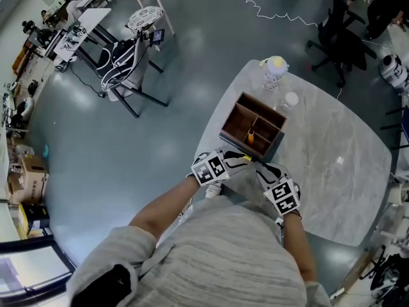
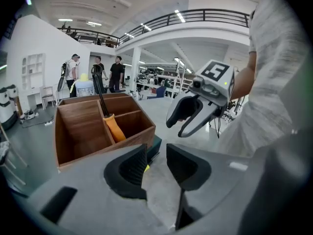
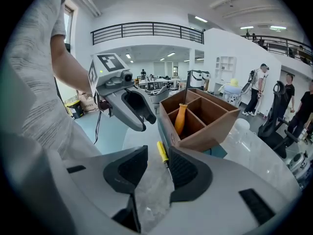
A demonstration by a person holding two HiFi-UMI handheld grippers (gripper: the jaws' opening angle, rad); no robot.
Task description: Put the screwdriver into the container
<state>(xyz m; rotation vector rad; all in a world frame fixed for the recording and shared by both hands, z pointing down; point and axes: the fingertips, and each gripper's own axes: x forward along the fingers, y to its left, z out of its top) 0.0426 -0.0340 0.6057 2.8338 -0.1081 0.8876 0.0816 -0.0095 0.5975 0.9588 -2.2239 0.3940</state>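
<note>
A wooden container (image 1: 230, 118) with several compartments stands on the marble table (image 1: 332, 171). An orange-handled screwdriver (image 1: 250, 136) leans inside it, handle down (image 3: 180, 119) (image 2: 113, 126). A yellow-handled screwdriver (image 3: 162, 152) lies flat on the table beside the container's wall (image 3: 210, 136). In the head view it shows as a yellow spot (image 1: 246, 158). My right gripper (image 3: 157, 168) is open, and the screwdriver's shaft runs past its right fingertip, untouched by the pads. My left gripper (image 2: 156, 163) is open and empty, facing the right gripper (image 2: 188, 119) just in front of the container (image 2: 98, 151).
Two clear bottles (image 1: 275, 72) (image 1: 290, 101) stand behind the container. A dark teal pad (image 3: 217, 151) lies under it. The table's near edge is close to both grippers. An office chair (image 1: 339, 37) and a stool with cables (image 1: 144, 18) stand on the floor.
</note>
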